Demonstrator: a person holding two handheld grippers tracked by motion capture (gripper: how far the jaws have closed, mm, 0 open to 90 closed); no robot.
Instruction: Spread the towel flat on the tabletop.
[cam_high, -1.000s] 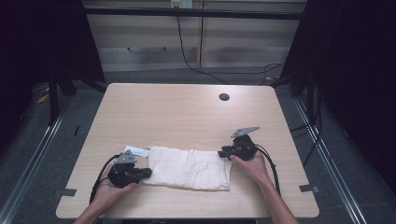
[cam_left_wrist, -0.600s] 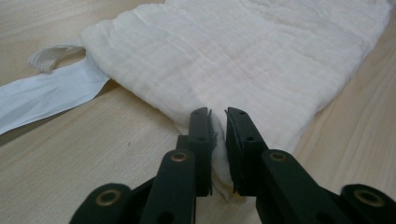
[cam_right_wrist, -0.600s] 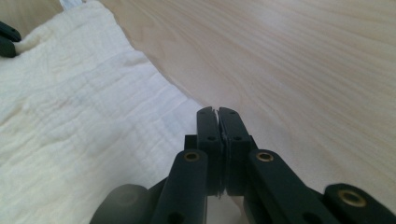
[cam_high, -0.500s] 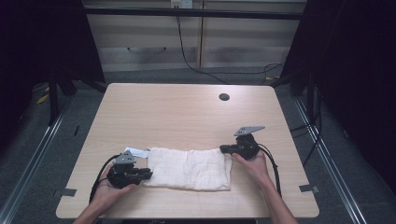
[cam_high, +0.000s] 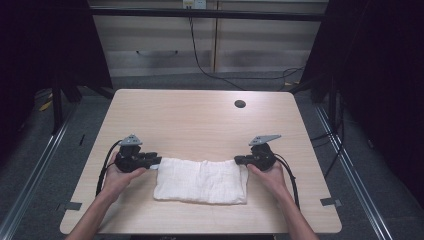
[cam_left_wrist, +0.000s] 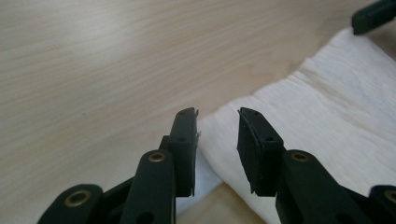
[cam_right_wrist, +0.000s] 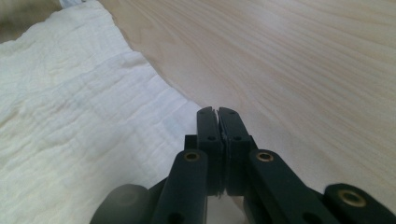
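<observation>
A white cloth lies folded into a flat rectangle near the table's front edge. My left gripper is at the cloth's far left corner. In the left gripper view it stands open, with that corner of the cloth lying on the table under the gap. My right gripper is at the far right corner. In the right gripper view it is shut, its jaws pressed together where the edge of the cloth runs in under them.
The light wooden table has a dark round hole near its far edge. Black cables trail from both grippers toward the front. Dark floor and a cabinet lie beyond the table.
My left gripper has moved away from the person, from the cloth's near left side to its far left corner. The right gripper has shifted only slightly.
</observation>
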